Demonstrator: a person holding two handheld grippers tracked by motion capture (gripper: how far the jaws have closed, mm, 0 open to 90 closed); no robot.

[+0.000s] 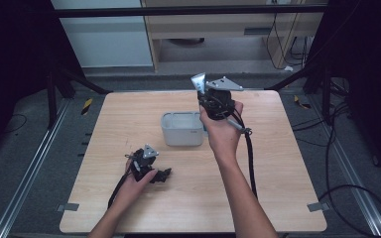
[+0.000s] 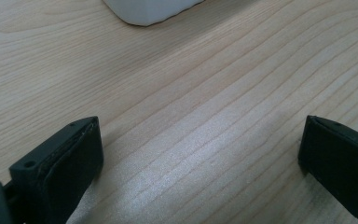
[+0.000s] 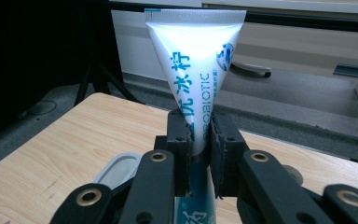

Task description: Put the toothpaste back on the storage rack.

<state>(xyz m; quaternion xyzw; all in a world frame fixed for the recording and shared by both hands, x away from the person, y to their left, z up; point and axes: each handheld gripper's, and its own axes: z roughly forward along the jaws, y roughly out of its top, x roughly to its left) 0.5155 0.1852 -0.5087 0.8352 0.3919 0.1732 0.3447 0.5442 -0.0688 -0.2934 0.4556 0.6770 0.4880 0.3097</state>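
Observation:
A white toothpaste tube (image 3: 196,70) with blue lettering stands upright, crimped end up, clamped between the black jaws of my right gripper (image 3: 199,140). In the high view that right gripper (image 1: 204,94) is held above the table's far middle, just behind a grey rectangular bin (image 1: 182,129), with the tube (image 1: 198,82) sticking up from it. My left gripper (image 1: 166,174) rests low over the wood at the near left. Its jaws stand wide apart in the left gripper view, my left gripper (image 2: 200,149) holding nothing but bare tabletop between them.
The wooden table (image 1: 129,114) has metal rails on the floor to either side. A black cable (image 1: 250,158) trails from the right gripper across the table's right half. A corner of the pale bin (image 2: 144,11) lies ahead of the left jaws.

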